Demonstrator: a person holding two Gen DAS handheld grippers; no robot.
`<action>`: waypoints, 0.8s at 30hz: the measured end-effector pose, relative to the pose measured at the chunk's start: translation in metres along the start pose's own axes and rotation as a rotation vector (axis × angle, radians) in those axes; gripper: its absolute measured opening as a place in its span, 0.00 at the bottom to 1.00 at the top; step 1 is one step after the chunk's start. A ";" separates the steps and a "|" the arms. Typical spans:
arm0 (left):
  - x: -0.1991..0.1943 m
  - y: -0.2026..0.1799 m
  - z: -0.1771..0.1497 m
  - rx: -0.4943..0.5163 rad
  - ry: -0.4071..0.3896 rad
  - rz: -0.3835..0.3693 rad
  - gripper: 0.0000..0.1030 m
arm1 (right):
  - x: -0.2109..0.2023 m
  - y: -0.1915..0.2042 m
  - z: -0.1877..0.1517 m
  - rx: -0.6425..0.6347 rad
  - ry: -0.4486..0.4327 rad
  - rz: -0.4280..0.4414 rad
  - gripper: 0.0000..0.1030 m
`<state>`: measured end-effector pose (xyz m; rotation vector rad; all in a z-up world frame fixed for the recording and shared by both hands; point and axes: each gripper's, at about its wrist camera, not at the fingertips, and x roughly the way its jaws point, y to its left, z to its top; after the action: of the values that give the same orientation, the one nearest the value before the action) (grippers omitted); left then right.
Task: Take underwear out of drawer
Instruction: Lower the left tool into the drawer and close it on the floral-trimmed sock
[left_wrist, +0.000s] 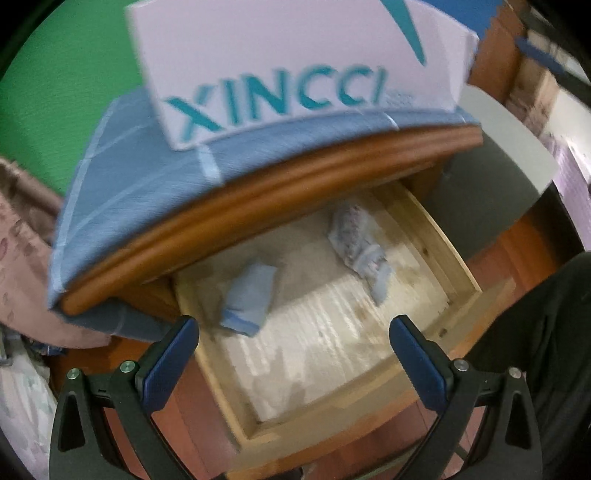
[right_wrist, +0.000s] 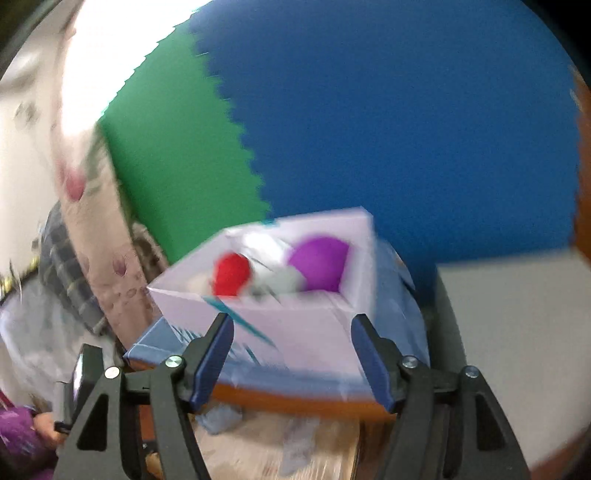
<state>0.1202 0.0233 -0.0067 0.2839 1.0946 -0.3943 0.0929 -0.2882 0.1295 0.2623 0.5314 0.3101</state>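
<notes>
In the left wrist view a pale wooden drawer stands pulled out of a brown nightstand. A folded light-blue underwear lies at its left. A crumpled patterned blue-white underwear lies at its right. My left gripper is open and empty above the drawer's front half. My right gripper is open and empty, level with the nightstand top; the blue underwear shows blurred below it.
A white XINCCI box sits on a blue cloth on the nightstand; it holds red and purple items. Pink floral bedding is at the left. Green and blue wall panels are behind. A grey-white panel stands right of the drawer.
</notes>
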 end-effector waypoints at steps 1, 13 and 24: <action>0.005 -0.007 0.002 0.012 0.013 -0.010 0.99 | -0.003 -0.013 -0.010 0.054 0.008 0.007 0.66; 0.119 -0.118 0.031 0.282 0.238 0.046 0.99 | -0.027 -0.078 -0.038 0.296 -0.002 0.072 0.66; 0.174 -0.152 0.047 0.502 0.275 0.152 0.99 | -0.037 -0.088 -0.043 0.339 0.003 0.187 0.66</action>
<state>0.1599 -0.1618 -0.1475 0.8810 1.2222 -0.5011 0.0590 -0.3759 0.0824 0.6424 0.5626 0.4014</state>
